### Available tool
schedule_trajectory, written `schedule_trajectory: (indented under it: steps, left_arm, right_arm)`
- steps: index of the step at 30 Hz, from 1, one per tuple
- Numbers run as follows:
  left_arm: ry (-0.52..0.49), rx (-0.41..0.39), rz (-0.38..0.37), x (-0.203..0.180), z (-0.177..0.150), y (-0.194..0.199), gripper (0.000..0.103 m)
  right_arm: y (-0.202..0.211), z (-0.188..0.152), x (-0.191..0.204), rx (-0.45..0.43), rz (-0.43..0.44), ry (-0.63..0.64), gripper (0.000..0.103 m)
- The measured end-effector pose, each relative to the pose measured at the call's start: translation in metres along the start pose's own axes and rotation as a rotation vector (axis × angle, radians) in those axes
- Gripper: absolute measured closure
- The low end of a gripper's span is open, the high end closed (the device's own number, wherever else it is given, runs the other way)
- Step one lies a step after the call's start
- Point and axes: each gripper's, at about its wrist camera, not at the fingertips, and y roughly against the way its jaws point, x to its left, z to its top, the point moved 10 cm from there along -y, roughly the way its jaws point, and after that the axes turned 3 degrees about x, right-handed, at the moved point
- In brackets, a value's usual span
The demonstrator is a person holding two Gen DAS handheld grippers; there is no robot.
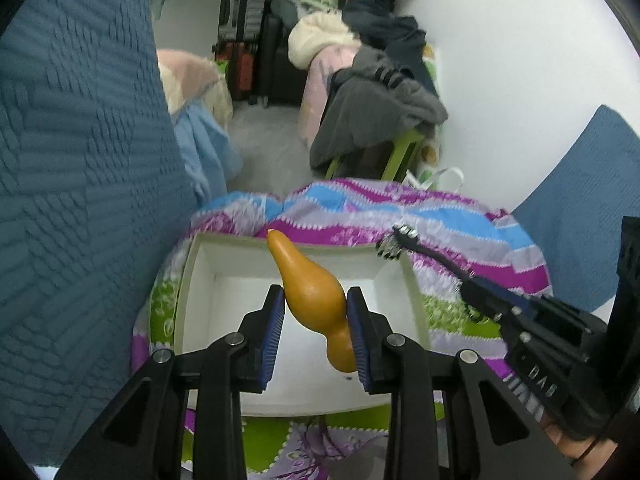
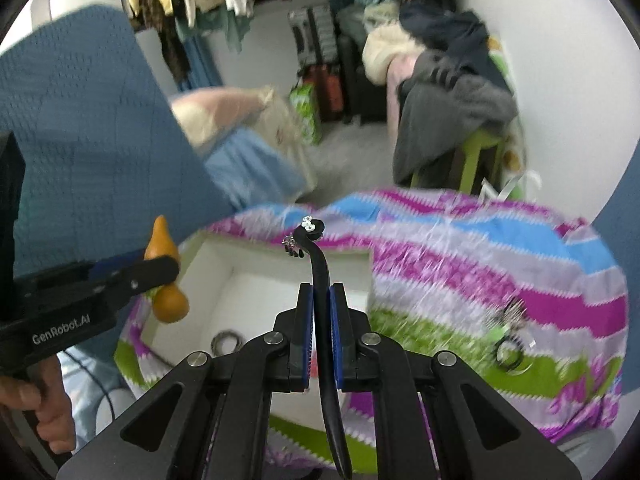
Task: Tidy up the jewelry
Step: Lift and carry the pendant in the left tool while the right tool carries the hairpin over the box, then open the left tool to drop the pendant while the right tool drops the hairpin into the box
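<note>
My left gripper is shut on an orange gourd-shaped ornament and holds it over an open white box on a striped cloth. My right gripper is shut on a black hair clip with rhinestones, its studded tip above the box's far rim. The clip and right gripper also show in the left wrist view at the box's right side. The gourd and left gripper show at left in the right wrist view. A dark ring lies in the box.
The box sits on a purple, blue and green striped cloth. More jewelry, dark rings and a sparkly piece, lies on the cloth to the right. A blue textured cover rises at left. Clothes piles and suitcases stand behind.
</note>
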Motion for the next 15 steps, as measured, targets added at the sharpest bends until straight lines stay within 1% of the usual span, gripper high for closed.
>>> schedule_trajectory:
  steps: [7, 11, 15]
  left_arm:
    - [0.012, 0.078, 0.012, 0.017, -0.019, -0.035, 0.071]
    - [0.013, 0.113, 0.017, 0.022, -0.030, -0.051, 0.071]
    - [0.007, 0.132, 0.018, 0.022, -0.035, -0.062, 0.071]
  right_arm:
    - [-0.035, -0.032, 0.009, 0.108, 0.022, 0.000, 0.097]
    - [-0.047, -0.041, 0.014, 0.144, 0.033, 0.003, 0.097]
    - [-0.057, -0.048, 0.015, 0.179, 0.038, 0.004, 0.097]
